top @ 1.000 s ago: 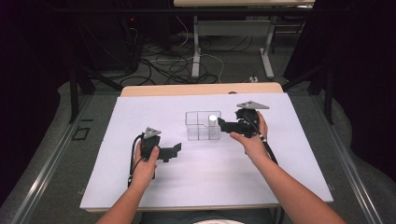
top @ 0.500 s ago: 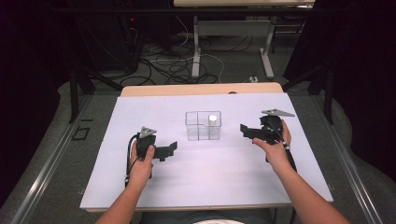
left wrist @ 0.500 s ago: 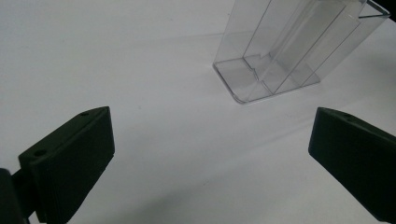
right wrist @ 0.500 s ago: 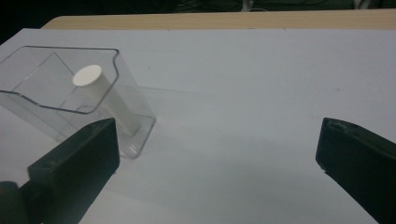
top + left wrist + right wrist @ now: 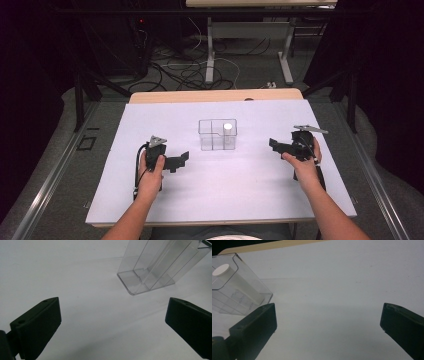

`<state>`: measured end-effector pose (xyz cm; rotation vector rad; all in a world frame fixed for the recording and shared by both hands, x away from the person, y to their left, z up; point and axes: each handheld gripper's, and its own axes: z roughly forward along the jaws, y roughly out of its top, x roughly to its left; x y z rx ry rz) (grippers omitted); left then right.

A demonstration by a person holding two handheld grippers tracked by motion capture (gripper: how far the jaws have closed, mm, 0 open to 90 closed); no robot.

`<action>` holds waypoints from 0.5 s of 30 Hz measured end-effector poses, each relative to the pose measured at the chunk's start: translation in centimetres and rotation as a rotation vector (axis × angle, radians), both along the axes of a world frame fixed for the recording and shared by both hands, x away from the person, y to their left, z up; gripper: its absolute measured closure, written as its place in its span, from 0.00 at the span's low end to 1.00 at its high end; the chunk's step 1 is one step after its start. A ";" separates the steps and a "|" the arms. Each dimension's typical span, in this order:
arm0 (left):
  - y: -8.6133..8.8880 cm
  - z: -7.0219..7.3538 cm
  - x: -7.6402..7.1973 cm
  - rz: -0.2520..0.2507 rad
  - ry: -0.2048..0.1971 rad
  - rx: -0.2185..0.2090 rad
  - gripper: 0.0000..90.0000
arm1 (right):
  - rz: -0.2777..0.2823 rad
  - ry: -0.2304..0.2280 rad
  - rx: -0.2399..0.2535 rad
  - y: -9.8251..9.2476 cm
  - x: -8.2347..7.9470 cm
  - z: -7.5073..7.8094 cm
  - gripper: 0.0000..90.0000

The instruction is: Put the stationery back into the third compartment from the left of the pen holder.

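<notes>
A clear plastic box with inner dividers stands near the middle of the white table. A white cylinder stands upright in its right rear compartment; the right gripper view shows the cylinder through the clear box. My left gripper rests on the table left of the box, open and empty. In the left gripper view the box lies ahead to the right. My right gripper is off to the right of the box, open and empty.
The white sheet covers a wooden tabletop whose far edge shows bare. Beyond the table are desk legs and cables on a dark floor.
My right gripper has drawn back from the box to the right, leaving the white cylinder in it. My left gripper has shifted slightly left and nearer.
</notes>
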<state>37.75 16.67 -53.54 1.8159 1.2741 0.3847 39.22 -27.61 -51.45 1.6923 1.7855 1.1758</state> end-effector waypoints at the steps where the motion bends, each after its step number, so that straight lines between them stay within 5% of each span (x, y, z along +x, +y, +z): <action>1: 0.0 0.0 0.0 0.001 0.004 0.003 0.00 | -0.004 0.006 0.006 -0.1 0.0 -0.1 0.01; 15: -0.1 -0.3 0.2 -0.001 0.010 0.018 0.00 | 0.002 0.039 -0.047 0.2 0.4 -1.4 0.01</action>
